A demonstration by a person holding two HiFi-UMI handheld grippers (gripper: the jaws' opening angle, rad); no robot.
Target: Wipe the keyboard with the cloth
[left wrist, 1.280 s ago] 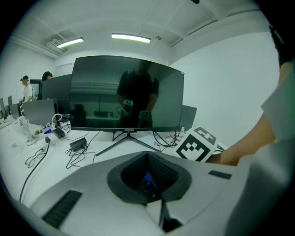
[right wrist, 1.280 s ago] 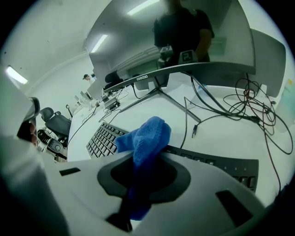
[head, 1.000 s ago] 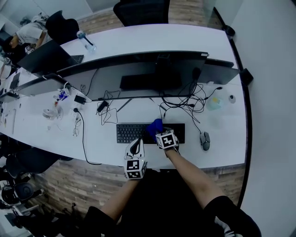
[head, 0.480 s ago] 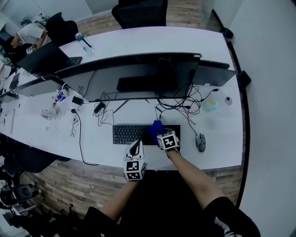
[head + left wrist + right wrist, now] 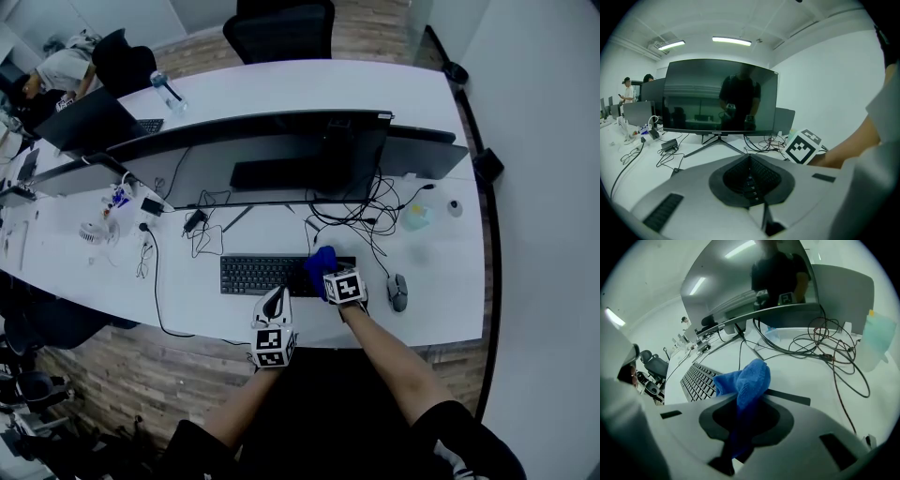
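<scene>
A black keyboard [image 5: 262,275] lies on the white desk [image 5: 187,291] in front of the monitor. My right gripper [image 5: 328,274] is shut on a blue cloth [image 5: 321,263], which rests on the keyboard's right part. In the right gripper view the cloth [image 5: 747,380] bunches out of the shut jaws of the right gripper [image 5: 739,427], with the keyboard [image 5: 699,380] to its left. My left gripper [image 5: 275,302] hovers at the desk's front edge below the keyboard. Seen in its own view, the left gripper [image 5: 750,165] is shut on nothing.
A wide monitor [image 5: 281,155] stands behind the keyboard, with tangled cables [image 5: 361,220] at its right. A mouse [image 5: 397,292] lies right of the keyboard, and a pale bottle [image 5: 415,217] stands farther back. Glasses [image 5: 142,264] and a charger [image 5: 197,221] lie left. A person [image 5: 52,75] sits far left.
My right gripper has slid the cloth to the right along the keyboard. The left gripper has stayed at the desk's front edge.
</scene>
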